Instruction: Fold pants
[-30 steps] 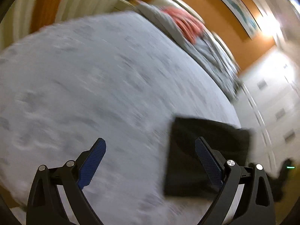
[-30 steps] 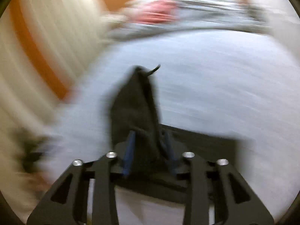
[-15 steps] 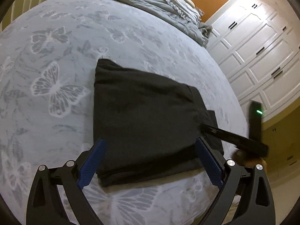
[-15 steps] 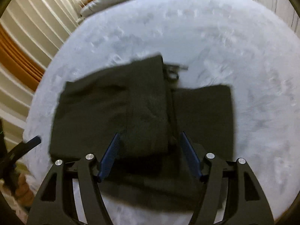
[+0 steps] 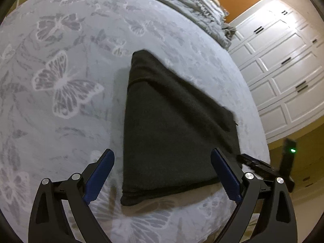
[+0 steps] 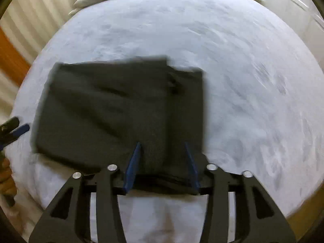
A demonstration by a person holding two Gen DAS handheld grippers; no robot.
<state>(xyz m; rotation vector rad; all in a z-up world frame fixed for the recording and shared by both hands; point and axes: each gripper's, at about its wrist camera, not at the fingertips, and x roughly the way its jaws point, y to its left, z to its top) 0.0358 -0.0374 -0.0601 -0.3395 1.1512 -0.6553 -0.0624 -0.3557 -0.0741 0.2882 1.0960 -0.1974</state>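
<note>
- Pants (image 5: 174, 133) lay as a dark folded stack on the butterfly-print bedspread (image 5: 66, 85), near its edge at 6 o'clock.
- A second earlier we had the right gripper (image 6: 162, 162) pinching a lifted flap; now that flap lay down over the stack, its edge visible toward 1 o'clock in the right wrist view.
- Its jaws were closing with fabric lying between them; the pads did not visibly press on it.
- We had swung the left gripper (image 5: 162, 174) over the stack, jaws wide apart, holding nothing.
- We judged the last fold laid, with only tidying left.
</note>
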